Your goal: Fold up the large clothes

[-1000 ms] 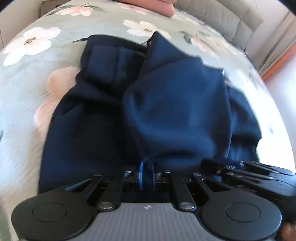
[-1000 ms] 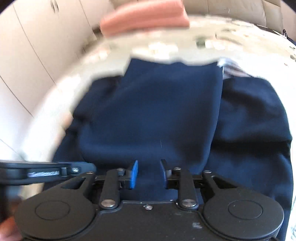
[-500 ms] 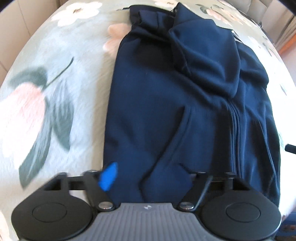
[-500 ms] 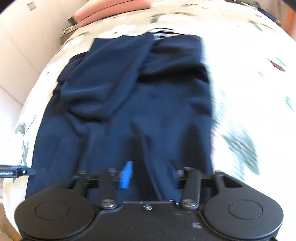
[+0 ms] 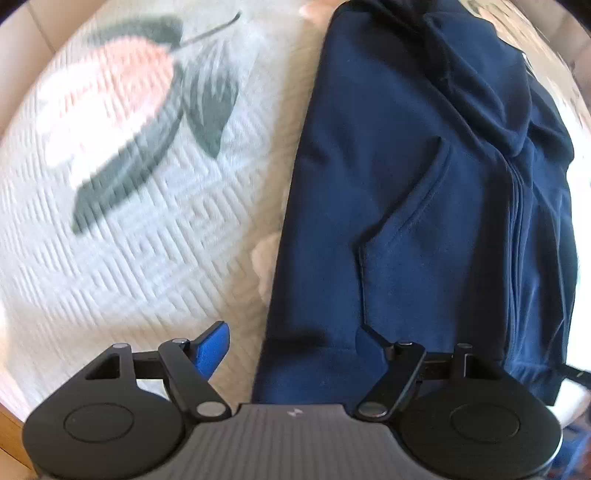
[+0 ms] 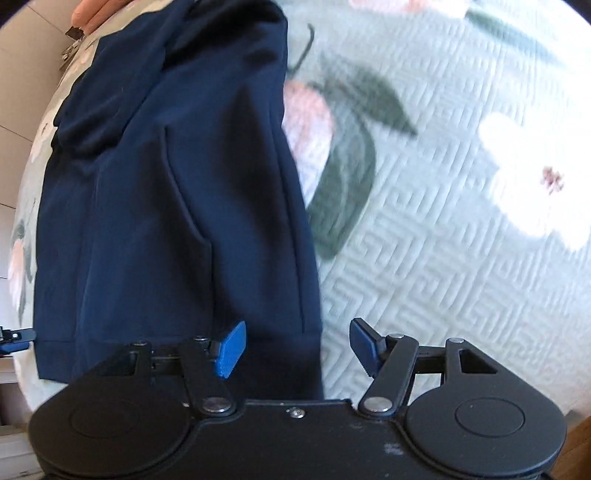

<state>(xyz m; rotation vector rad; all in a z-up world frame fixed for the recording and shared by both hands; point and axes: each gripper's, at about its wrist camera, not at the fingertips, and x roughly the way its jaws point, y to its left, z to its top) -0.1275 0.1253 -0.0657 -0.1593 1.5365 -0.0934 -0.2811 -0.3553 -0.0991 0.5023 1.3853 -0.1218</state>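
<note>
A dark navy hooded sweatshirt (image 5: 424, 192) lies flat on the bed, its sleeves and hood folded in over the body, the hem nearest me. My left gripper (image 5: 291, 343) is open and empty, straddling the hem's left corner. My right gripper (image 6: 297, 341) is open and empty over the hem's right corner of the sweatshirt (image 6: 166, 192). The left gripper's tip (image 6: 14, 338) shows at the far left edge of the right wrist view.
The bed has a pale quilted bedspread (image 5: 129, 221) with pink flowers and green leaves, also in the right wrist view (image 6: 461, 221). A pink pillow (image 6: 92, 11) lies at the far end. Pale cabinet fronts (image 6: 14, 74) stand left of the bed.
Both grippers let go of the folded part, opened wide and drew back to the hem's two corners, closer to the fabric.
</note>
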